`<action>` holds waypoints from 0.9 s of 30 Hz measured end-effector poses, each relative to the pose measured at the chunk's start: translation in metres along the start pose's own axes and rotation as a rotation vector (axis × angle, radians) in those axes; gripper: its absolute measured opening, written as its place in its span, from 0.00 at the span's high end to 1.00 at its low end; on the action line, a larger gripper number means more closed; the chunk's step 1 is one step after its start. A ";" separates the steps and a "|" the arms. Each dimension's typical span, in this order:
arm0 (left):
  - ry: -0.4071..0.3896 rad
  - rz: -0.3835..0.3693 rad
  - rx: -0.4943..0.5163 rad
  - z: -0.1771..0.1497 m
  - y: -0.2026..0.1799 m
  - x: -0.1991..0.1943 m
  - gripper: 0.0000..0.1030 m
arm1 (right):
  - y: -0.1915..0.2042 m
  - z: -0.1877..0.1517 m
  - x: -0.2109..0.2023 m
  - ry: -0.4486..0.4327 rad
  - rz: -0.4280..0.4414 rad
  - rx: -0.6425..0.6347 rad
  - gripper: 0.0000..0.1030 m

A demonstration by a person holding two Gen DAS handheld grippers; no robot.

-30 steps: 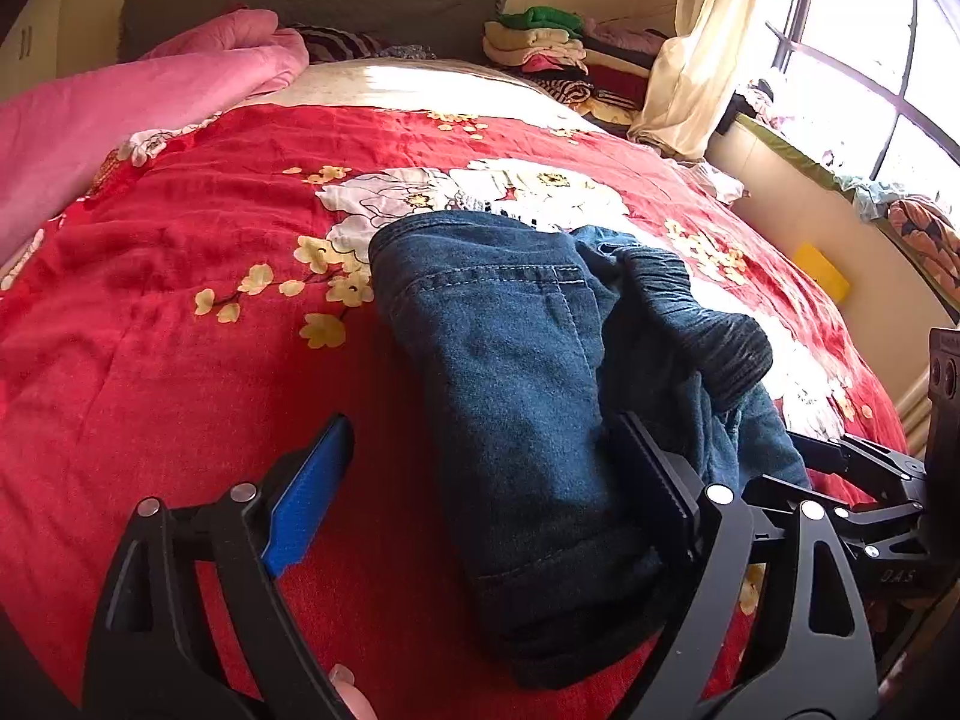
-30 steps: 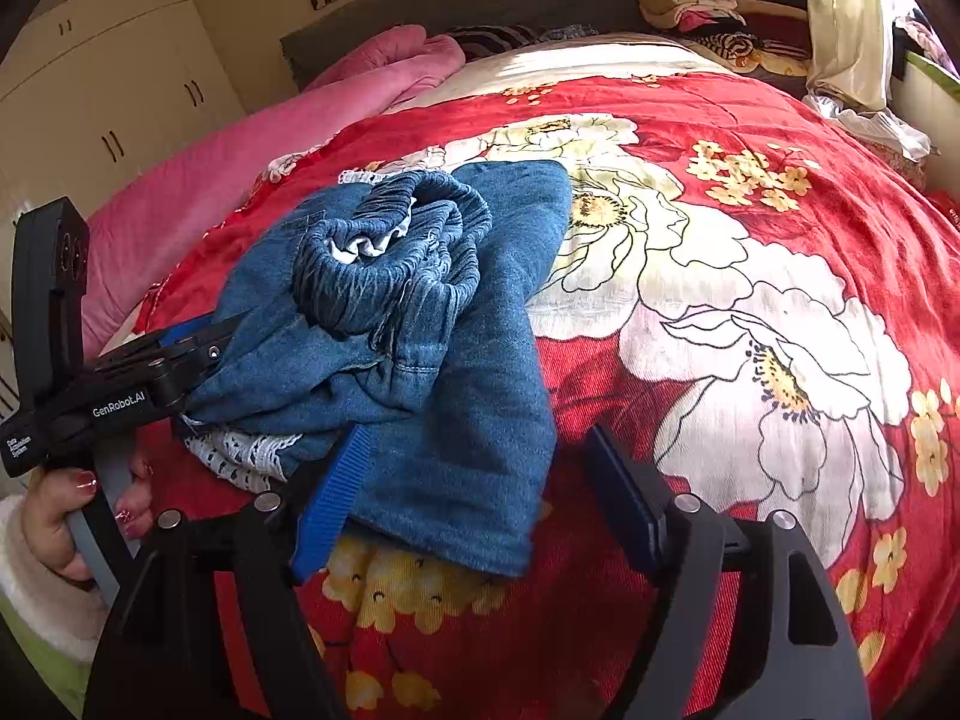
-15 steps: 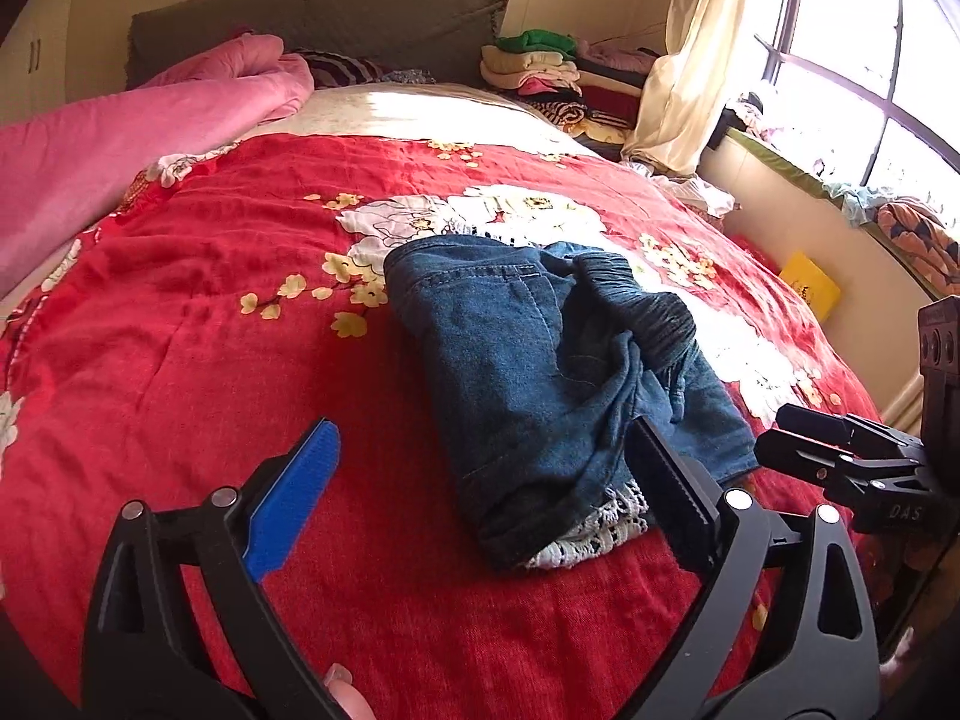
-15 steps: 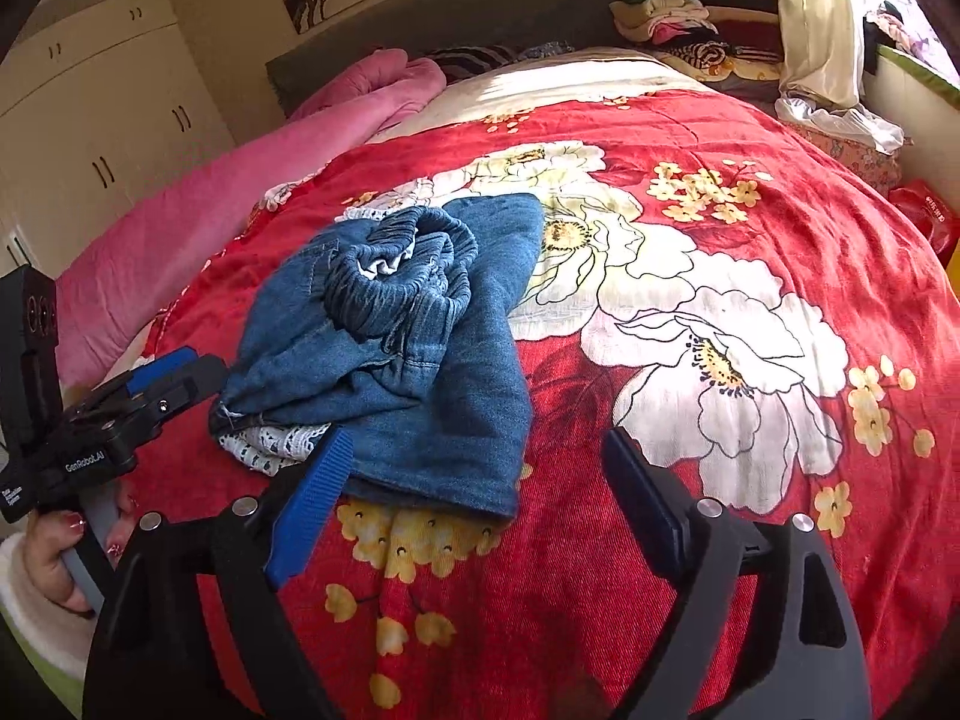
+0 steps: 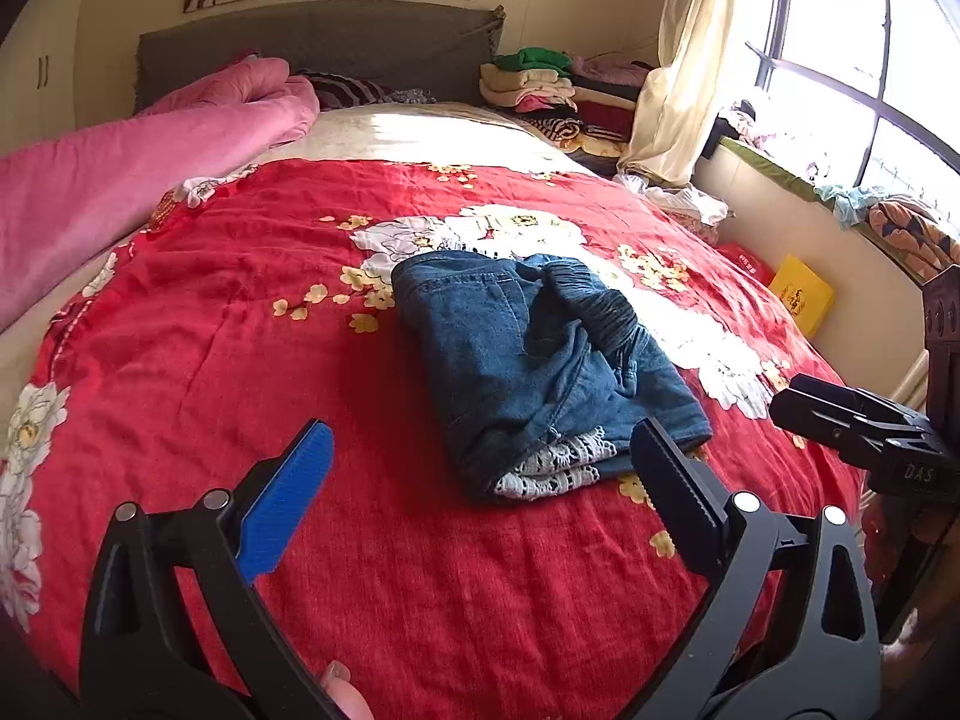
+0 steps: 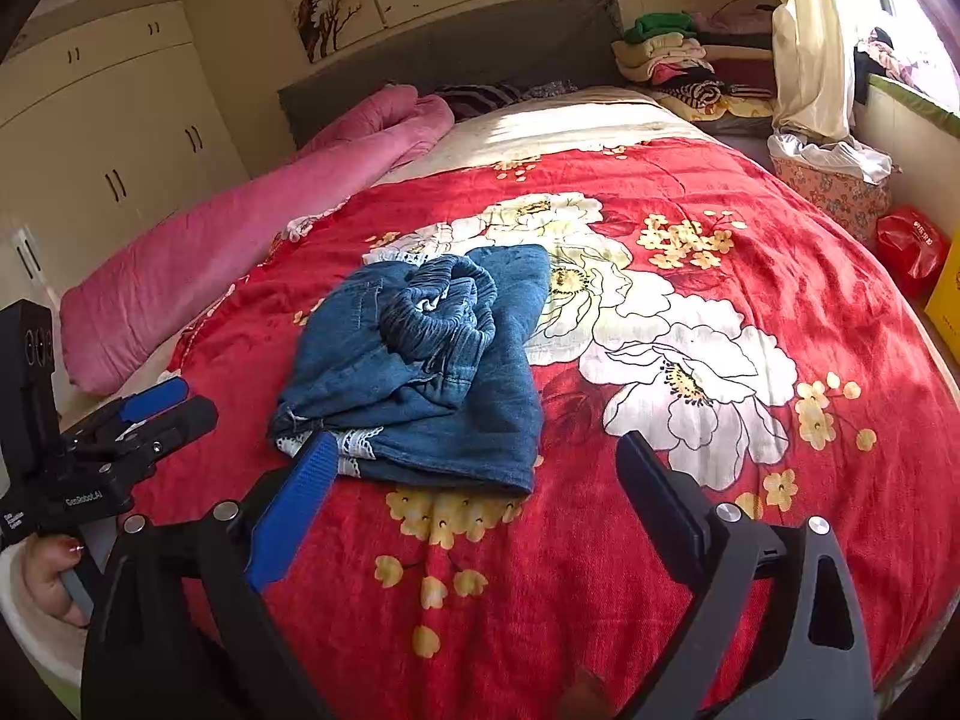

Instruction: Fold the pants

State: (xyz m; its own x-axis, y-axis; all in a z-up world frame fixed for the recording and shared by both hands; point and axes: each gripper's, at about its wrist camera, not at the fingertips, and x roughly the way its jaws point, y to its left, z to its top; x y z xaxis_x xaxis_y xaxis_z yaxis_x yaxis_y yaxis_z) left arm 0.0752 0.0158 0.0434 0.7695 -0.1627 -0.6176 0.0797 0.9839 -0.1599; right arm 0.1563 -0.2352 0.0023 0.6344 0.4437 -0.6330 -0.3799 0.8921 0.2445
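Note:
The blue denim pants (image 5: 528,360) lie folded in a compact bundle on the red flowered bedspread (image 5: 240,360), with the elastic waistband bunched on top and white lace trim showing at the near edge. They also show in the right wrist view (image 6: 432,372). My left gripper (image 5: 480,480) is open and empty, held above the bed just short of the pants. My right gripper (image 6: 474,492) is open and empty, also short of the pants. The right gripper shows at the right edge of the left wrist view (image 5: 840,420); the left gripper shows at the left in the right wrist view (image 6: 150,414).
A rolled pink quilt (image 6: 240,228) lies along the bed's left side. Stacked folded clothes (image 5: 540,84) sit by the grey headboard (image 5: 312,48). A window and curtain (image 5: 690,60) are at right. A yellow box (image 5: 801,300) and red bag (image 6: 909,249) sit on the floor.
Both grippers have drawn back and away from the pants, which now lie free on the bed. The pants look smaller and farther off in both views.

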 end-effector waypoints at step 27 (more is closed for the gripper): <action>0.087 0.021 -0.071 -0.072 -0.009 -0.023 0.09 | 0.008 -0.061 -0.026 0.014 -0.072 -0.022 0.05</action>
State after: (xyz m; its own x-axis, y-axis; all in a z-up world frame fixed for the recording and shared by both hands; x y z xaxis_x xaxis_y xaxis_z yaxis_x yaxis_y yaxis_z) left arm 0.0113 0.0051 0.0036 0.7123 -0.1507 -0.6855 0.0164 0.9800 -0.1983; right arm 0.0953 -0.2445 -0.0241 0.6514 0.3770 -0.6584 -0.3481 0.9196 0.1821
